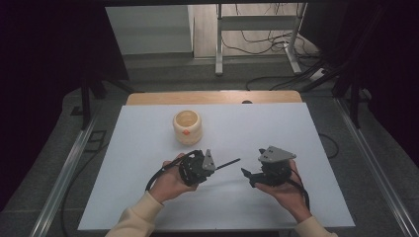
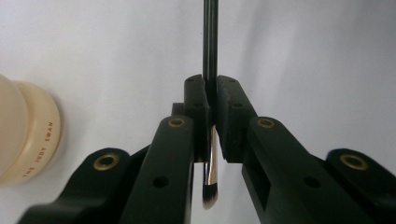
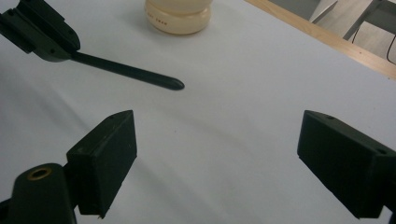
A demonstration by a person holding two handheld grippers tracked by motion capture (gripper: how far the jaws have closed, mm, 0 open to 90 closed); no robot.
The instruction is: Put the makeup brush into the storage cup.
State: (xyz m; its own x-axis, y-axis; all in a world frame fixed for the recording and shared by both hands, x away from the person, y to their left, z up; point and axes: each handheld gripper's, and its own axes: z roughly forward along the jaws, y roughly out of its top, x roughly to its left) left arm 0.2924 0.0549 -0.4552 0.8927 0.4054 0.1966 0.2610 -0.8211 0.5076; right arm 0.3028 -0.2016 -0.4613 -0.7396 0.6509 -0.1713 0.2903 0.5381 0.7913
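The left gripper [image 1: 210,168] clamps a makeup brush [image 2: 210,42] mid-desk, handle toward the gaping right gripper [image 1: 249,175]. For handover, close squarely on the handle, near its tip.

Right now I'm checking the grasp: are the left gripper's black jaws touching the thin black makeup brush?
Touching. The left gripper view shows the left gripper shut on the brush, jaws pressed against its handle.

matt black plastic fingers [image 3: 105,154], glossy cream ceramic-looking pot [image 1: 187,127], smooth white tabletop [image 1: 276,128], shiny metal brush ferrule [image 2: 212,161]
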